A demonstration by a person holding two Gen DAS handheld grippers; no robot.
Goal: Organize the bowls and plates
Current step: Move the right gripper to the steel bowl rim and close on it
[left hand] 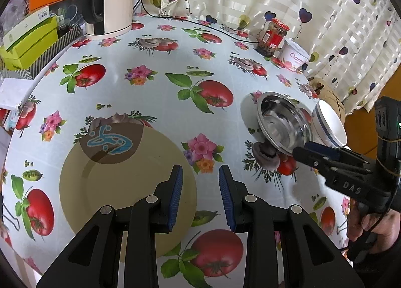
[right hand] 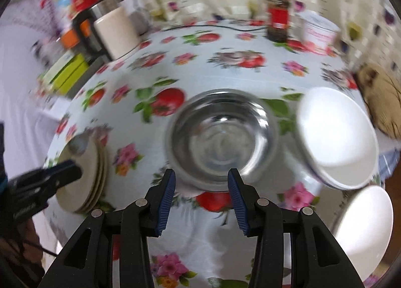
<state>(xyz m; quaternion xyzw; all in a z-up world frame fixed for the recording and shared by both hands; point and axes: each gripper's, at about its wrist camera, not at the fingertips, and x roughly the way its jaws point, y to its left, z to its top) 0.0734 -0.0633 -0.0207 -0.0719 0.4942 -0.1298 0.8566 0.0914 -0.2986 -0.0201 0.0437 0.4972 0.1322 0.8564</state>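
Note:
A stack of beige plates point(left hand: 125, 187) with a brown and blue pattern lies on the tablecloth under my open, empty left gripper point(left hand: 200, 196); it also shows in the right wrist view point(right hand: 85, 177). A steel bowl point(left hand: 283, 124) point(right hand: 220, 137) sits on a white plate point(left hand: 246, 115). My right gripper point(right hand: 201, 197) is open and empty just in front of the steel bowl; in the left wrist view it point(left hand: 300, 151) is at the bowl's near rim. A white bowl with a blue stripe point(left hand: 328, 122) point(right hand: 335, 142) stands to the right. Another white dish point(right hand: 363, 228) lies nearer.
A white kettle point(left hand: 110, 2) stands at the back left beside green boxes point(left hand: 27, 42). A red-lidded jar point(left hand: 273, 37) and a white tub point(left hand: 295, 56) stand at the back right by the curtain. A woven brown thing point(right hand: 383, 102) lies at the right edge.

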